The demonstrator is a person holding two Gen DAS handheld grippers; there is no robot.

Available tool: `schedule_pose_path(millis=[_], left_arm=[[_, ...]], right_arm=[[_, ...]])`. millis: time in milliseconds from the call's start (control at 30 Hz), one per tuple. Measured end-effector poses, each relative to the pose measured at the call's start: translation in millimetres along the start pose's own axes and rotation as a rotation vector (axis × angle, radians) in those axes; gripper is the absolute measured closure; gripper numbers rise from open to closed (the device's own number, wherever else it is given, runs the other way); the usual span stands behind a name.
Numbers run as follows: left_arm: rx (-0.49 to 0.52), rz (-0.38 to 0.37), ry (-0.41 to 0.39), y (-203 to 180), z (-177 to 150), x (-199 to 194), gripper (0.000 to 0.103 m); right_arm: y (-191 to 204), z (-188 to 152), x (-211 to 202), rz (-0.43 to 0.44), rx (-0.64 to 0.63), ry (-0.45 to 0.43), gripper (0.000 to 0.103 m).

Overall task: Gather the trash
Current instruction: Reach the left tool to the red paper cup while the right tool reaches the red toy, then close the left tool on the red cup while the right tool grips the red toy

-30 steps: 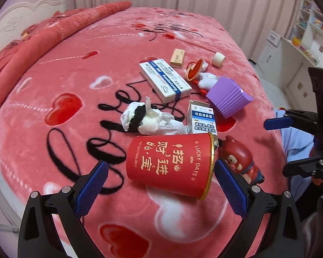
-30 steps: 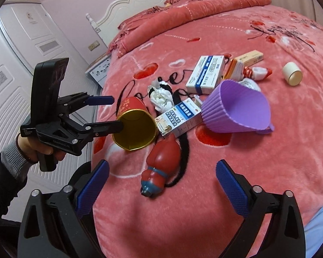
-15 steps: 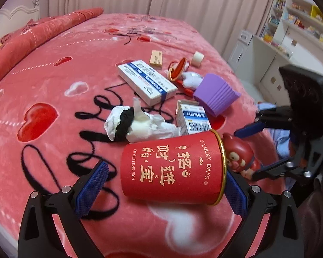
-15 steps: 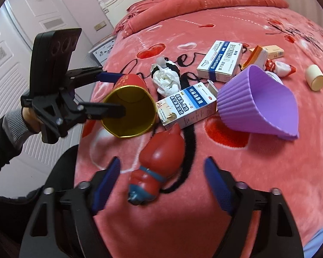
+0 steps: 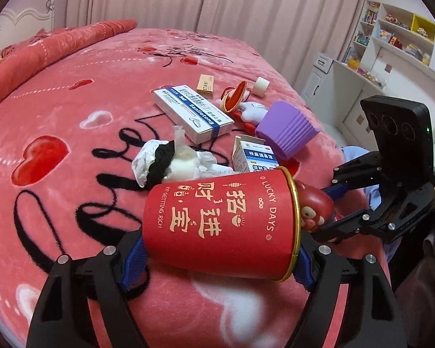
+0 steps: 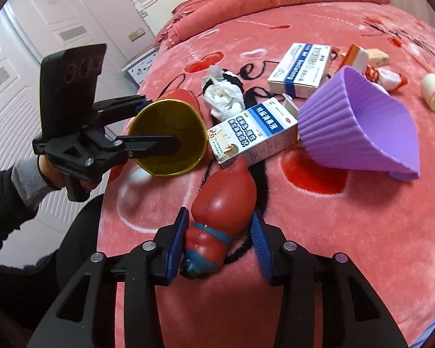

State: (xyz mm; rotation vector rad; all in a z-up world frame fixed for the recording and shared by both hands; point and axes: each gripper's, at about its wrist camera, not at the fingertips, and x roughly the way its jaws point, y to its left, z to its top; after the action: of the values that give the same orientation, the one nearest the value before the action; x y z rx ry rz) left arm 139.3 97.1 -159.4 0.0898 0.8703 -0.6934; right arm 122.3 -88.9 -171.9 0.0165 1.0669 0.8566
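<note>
A red paper cup (image 5: 217,217) with a gold rim lies on its side on the pink bedspread (image 5: 72,116). My left gripper (image 5: 217,264) spans it end to end, jaws closing, one pad on the base and one at the rim. In the right wrist view one left finger lies across the cup's gold mouth (image 6: 168,136). A red toy figure (image 6: 224,203) lies between the pads of my right gripper (image 6: 219,243), whose jaws are closing. The left pad meets its side; the right pad stands slightly off it.
Behind the cup lie a crumpled tissue with a black hair tie (image 5: 174,165), a small medicine box (image 5: 253,156), a long blue-white box (image 5: 192,110) and a purple ribbed cup (image 5: 287,130). A black cord (image 6: 261,179) runs under the toy. The bed edge drops away near both grippers.
Both grippers have sunk toward the bed and narrowed. The left pads went from gaps at both cup ends to contact. The right pads drew in around the red toy.
</note>
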Motion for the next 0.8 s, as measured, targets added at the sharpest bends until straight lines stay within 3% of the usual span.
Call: schedule_pose_path(millis=[367,800], left_arm=[[-0.008,0.006,-0.057,-24.8,-1.6,-32.0,0.023],[0.068,-0.005,-0.145,-115.1,12.3,-81.3,0.023]], right_arm=[[5.3,-2.4,-40.8,0.032,-0.017,-0.069,0.064],[37.8,-26.3,-142.5,0.068,-0.08,-0.225,0.063]])
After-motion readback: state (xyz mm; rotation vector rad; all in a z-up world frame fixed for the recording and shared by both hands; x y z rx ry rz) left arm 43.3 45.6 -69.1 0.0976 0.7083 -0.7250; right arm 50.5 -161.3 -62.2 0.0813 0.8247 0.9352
